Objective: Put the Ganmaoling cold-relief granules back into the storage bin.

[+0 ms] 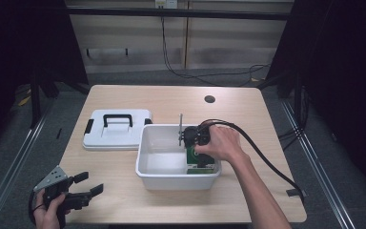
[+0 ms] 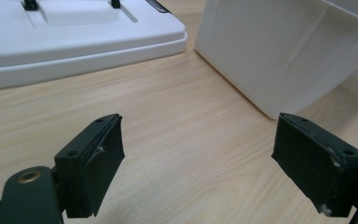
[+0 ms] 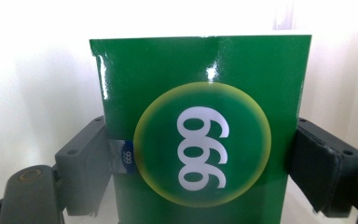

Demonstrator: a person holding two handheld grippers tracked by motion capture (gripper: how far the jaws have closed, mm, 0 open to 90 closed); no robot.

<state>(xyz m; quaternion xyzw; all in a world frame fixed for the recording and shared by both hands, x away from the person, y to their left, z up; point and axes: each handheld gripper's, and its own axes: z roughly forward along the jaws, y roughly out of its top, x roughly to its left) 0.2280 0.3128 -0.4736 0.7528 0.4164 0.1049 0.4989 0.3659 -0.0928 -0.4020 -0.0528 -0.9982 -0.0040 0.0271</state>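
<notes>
The right gripper [image 3: 200,158] is clamping its jaws on a glossy green "999" cardboard box [image 3: 200,116], inside the white plastic bin [image 1: 145,167] at table centre; placement looks nearly done, release remaining; the left gripper [image 2: 200,158] is idling wide open at seven o'clock; the bin's white lid [image 1: 116,136] is lying at ten o'clock.

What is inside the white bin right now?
Inside the white bin: a green box gripped by the right hand-held gripper. The hand covers part of the interior.
</notes>
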